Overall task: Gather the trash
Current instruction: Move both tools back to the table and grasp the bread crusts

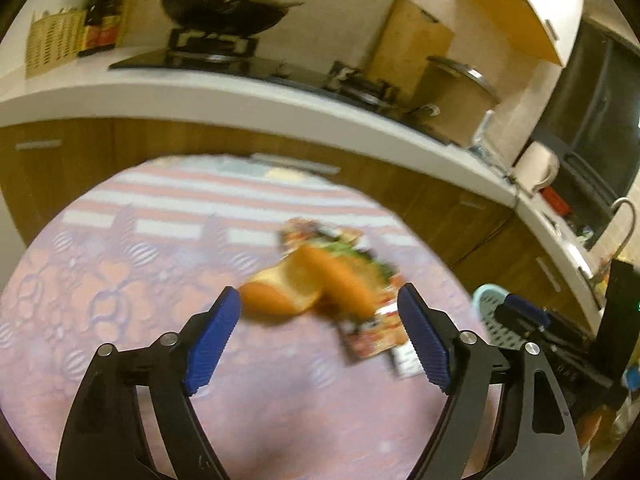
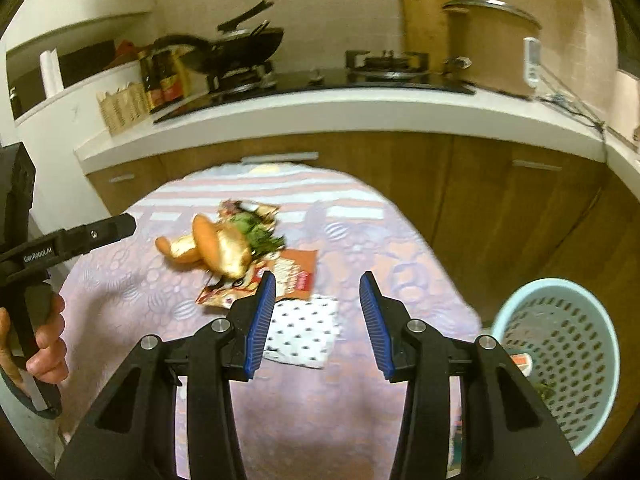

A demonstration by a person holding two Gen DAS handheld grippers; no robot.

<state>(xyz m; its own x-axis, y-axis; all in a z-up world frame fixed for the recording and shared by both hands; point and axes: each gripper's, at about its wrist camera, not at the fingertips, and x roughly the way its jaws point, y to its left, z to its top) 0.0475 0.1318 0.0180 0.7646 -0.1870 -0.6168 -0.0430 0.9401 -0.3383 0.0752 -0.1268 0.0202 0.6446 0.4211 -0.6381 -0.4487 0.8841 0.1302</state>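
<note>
Your left hand-held gripper (image 1: pixel 320 300) stands wide apart and empty, its jaws framing the orange peel (image 1: pixel 308 286) so that a grasp can close around it. Your right hand-held gripper (image 2: pixel 318 284) is released at a narrower gap, holding nothing, above the spotted paper (image 2: pixel 304 332). The trash lies heaped mid-cloth on the round counter (image 2: pixel 132 292): peel, green scraps (image 2: pixel 260 232) and a printed snack wrapper (image 2: pixel 288 272) together. The perforated basket (image 2: pixel 568 360) waits just beside the counter's right edge, within easy reach for the drop.
</note>
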